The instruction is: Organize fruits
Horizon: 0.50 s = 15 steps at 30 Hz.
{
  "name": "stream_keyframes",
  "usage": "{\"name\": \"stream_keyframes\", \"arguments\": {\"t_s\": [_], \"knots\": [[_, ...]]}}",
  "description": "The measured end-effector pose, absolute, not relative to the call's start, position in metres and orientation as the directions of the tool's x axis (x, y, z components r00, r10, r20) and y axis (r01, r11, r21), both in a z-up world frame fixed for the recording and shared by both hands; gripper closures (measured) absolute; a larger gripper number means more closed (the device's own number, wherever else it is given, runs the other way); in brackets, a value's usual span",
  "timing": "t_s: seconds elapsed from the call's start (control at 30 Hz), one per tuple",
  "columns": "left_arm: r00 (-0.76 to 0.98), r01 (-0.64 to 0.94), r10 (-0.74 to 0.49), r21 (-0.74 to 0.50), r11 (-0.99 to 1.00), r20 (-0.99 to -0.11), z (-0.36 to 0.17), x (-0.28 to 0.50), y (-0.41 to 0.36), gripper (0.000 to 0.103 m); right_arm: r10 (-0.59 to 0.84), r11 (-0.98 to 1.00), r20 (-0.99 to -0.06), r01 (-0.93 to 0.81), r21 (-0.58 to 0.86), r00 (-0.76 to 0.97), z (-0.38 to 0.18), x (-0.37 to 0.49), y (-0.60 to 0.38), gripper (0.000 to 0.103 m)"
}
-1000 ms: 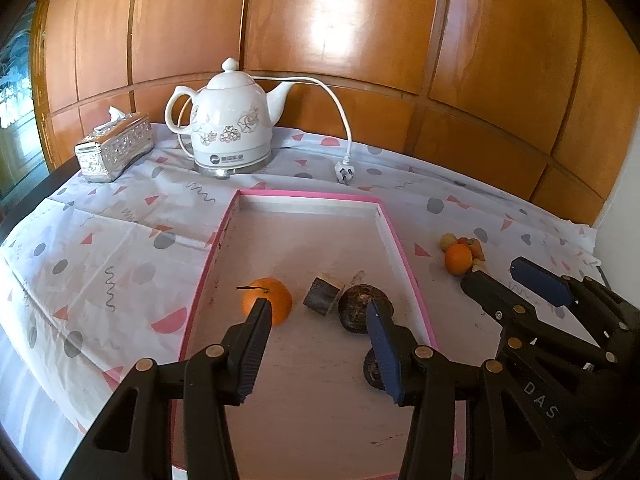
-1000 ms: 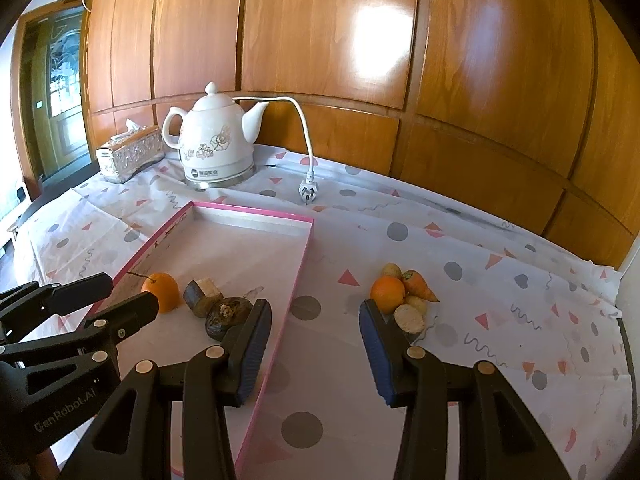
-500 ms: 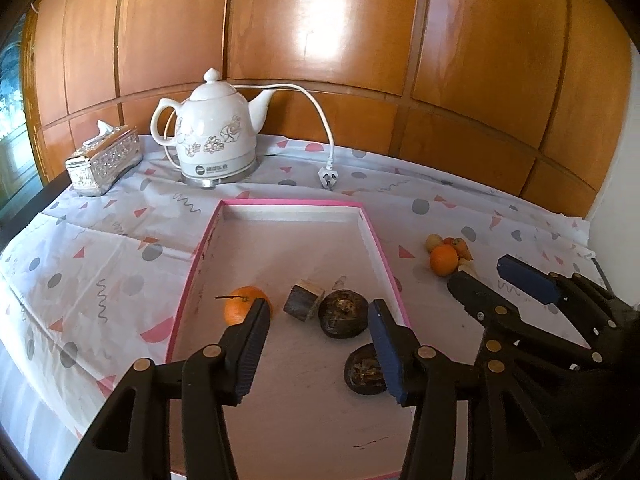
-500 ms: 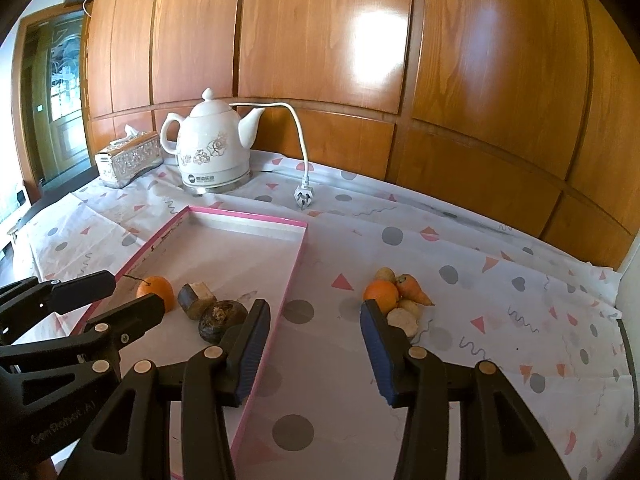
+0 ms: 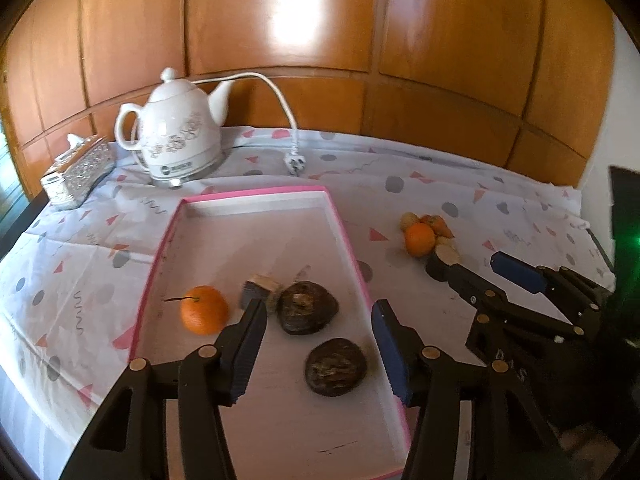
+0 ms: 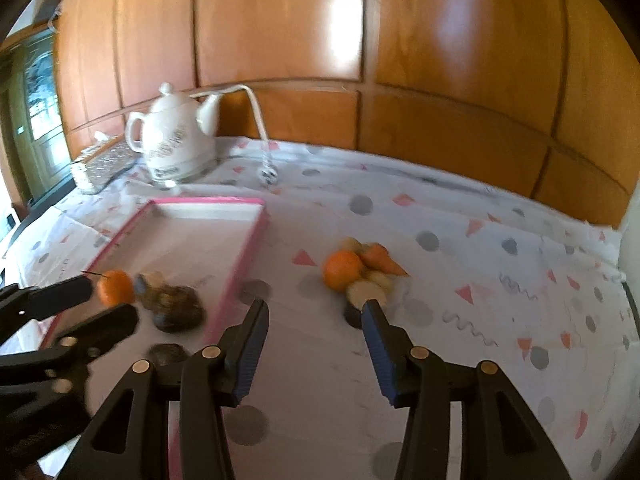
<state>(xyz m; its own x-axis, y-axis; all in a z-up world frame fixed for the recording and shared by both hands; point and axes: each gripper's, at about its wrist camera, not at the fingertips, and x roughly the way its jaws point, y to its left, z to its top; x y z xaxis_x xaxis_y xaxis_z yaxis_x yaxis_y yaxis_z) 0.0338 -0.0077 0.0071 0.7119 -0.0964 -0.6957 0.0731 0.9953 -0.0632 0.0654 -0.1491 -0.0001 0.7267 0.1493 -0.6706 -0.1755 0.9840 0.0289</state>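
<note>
Tray (image 5: 340, 236): holds one orange (image 5: 204, 309) and dark fruits, sorted inside
Pile (image 6: 360, 268): loose fruit on tabletop, awaiting transfer
Left gripper (image 5: 318, 332): jaws apart, empty
Right gripper (image 6: 316, 320): jaws apart, facing pile

We see glossy varnished wood panelling (image 5: 280, 20), a shiny glazed ceramic kettle (image 5: 176, 136), a thin creased patterned cloth (image 6: 480, 280) over the desk, and matt black plastic tongs (image 5: 318, 340) with ribbed blue pads (image 5: 390, 352).
</note>
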Motion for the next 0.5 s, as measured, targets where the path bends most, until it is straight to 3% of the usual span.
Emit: {"name": "stream_keyframes", "arguments": {"t_s": [0.3, 0.5], "knots": [[0.679, 0.148, -0.151, -0.067, 0.987, -0.719, 0.002, 0.050, -0.036, 0.047, 0.048, 0.998, -0.743, 0.000, 0.064, 0.667, -0.034, 0.082, -0.221, 0.054], [0.668, 0.162, -0.169, -0.080, 0.984, -0.725, 0.000, 0.062, -0.045, 0.047, 0.104, 0.988, -0.757, 0.022, 0.155, 0.645, -0.042, 0.095, -0.251, 0.054]]}}
